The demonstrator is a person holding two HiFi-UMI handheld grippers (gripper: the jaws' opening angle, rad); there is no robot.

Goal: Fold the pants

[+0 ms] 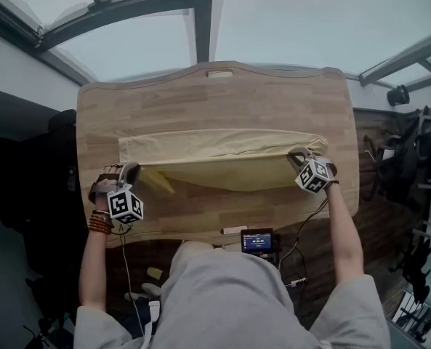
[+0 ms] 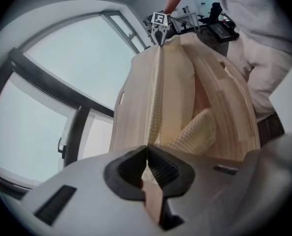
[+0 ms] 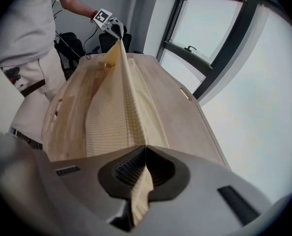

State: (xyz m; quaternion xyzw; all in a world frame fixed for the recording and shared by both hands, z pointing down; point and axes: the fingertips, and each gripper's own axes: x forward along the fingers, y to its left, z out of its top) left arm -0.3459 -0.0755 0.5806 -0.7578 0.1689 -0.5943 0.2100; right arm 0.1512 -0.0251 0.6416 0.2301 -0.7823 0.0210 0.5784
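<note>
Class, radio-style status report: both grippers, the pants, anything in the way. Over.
Left gripper shut on pants. Right gripper shut on pants. Near edge lifted taut above table. Nothing seen blocking.

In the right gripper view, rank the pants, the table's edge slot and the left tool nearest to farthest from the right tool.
1. pants, pinched in the right tool.
2. table's edge slot, midway, on the right.
3. left tool, far end, upper left.

On the table (image 1: 200, 93): pants (image 1: 222, 145), stretched L to R, near edge lifted off the wood. L gripper (image 1: 131, 171) pinches their left end, R gripper (image 1: 299, 154) the right end. At table's near edge, just right of centre, a small screen (image 1: 259, 241). Window (image 1: 128, 46) behind table.
</note>
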